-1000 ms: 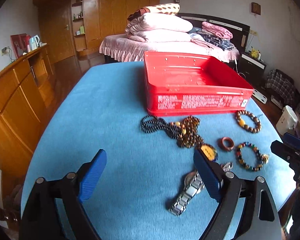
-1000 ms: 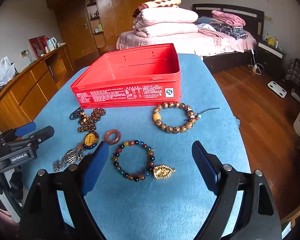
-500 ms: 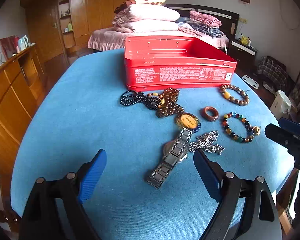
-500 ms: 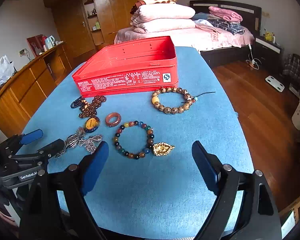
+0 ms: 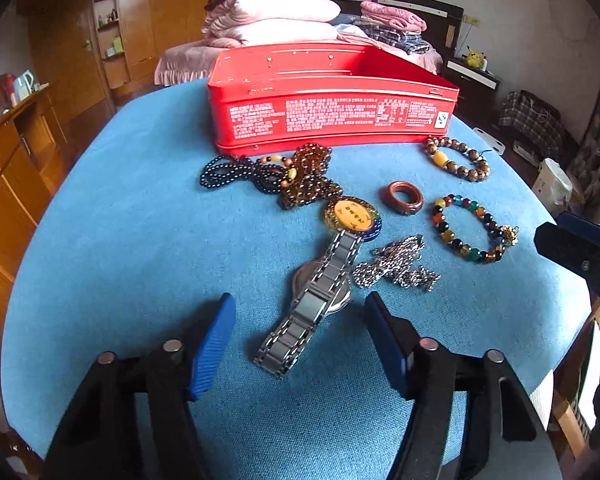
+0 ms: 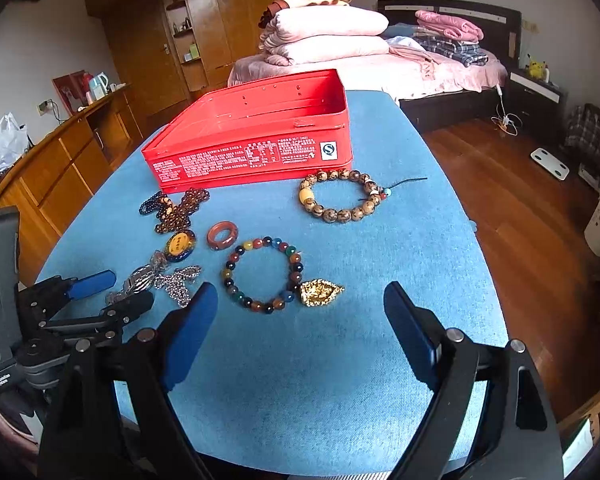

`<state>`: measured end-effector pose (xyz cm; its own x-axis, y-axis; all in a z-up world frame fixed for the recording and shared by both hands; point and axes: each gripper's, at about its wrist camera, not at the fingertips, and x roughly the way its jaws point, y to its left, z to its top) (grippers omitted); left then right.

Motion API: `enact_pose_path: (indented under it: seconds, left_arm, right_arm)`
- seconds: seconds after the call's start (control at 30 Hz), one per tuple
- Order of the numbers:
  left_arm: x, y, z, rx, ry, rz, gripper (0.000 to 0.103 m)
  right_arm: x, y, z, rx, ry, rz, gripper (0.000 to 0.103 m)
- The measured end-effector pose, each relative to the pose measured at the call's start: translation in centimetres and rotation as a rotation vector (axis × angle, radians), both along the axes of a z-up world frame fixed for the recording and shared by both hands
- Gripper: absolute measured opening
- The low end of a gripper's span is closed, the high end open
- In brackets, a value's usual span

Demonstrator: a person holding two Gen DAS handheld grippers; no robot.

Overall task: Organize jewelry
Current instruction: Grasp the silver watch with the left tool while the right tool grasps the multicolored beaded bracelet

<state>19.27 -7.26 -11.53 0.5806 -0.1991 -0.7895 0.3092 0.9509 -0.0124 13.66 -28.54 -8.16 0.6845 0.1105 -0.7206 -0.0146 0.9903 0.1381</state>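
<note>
A silver watch (image 5: pixel 312 304) lies on the blue tablecloth (image 5: pixel 120 240) between the jaws of my left gripper (image 5: pixel 300 320), which are closing; gaps remain on both sides of the strap. A silver chain (image 5: pixel 396 266), a brown ring (image 5: pixel 402 198), a dark bead necklace (image 5: pixel 284 176) with a yellow pendant (image 5: pixel 352 216), a multicolour bead bracelet (image 6: pixel 262 272) and a wooden bead bracelet (image 6: pixel 340 196) lie in front of the empty red tin (image 6: pixel 252 148). My right gripper (image 6: pixel 300 304) hangs open just before the multicolour bracelet's gold charm (image 6: pixel 320 292).
The table's right edge drops to a wooden floor (image 6: pixel 520 216). A wooden cabinet (image 5: pixel 16 168) runs along the left. Behind the tin stands a bed (image 6: pixel 380 68) with folded quilts. Bare cloth lies left of the jewelry.
My left gripper has come down and forward until the watch sits between its fingers, and its jaws have narrowed. The right gripper has stayed put.
</note>
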Motion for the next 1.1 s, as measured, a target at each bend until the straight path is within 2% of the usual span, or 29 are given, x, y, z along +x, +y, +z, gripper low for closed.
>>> enact_pose_path:
  seconds: [0.23,0.4,0.57,0.7,0.87,1.03,1.1]
  left_arm:
    - [0.0,-0.1,0.1,-0.011,-0.027,-0.028,0.032]
    - [0.2,0.1,0.2,-0.031,-0.024,-0.013,0.031]
    - [0.5,1.3,0.5,-0.009,-0.051,0.073,0.031]
    - [0.7,2.5,0.9,-0.002,-0.067,0.130,0.031]
    - [0.8,3.1,1.3,-0.010,-0.074,0.139,0.031]
    - [0.8,3.4,1.3,-0.018,-0.068,0.135,0.031]
    - [0.9,3.3,1.3,-0.019,-0.067,0.136,0.031]
  right_arm:
    - [0.4,0.1,-0.5,0.005,0.014,0.018,0.083]
    - [0.7,-0.1,-0.8,0.022,0.023,0.033,0.081]
    - [1.1,-0.3,-1.0,0.046,0.033,0.057,0.068]
    - [1.2,-0.1,-1.0,0.055,0.034,0.070,0.066]
    - [2.3,0.8,-0.9,0.054,0.037,0.094,0.066]
    - [4.1,1.2,-1.3,0.027,0.071,0.091,0.058]
    - [4.8,1.2,-1.7,0.019,0.091,0.086,0.050]
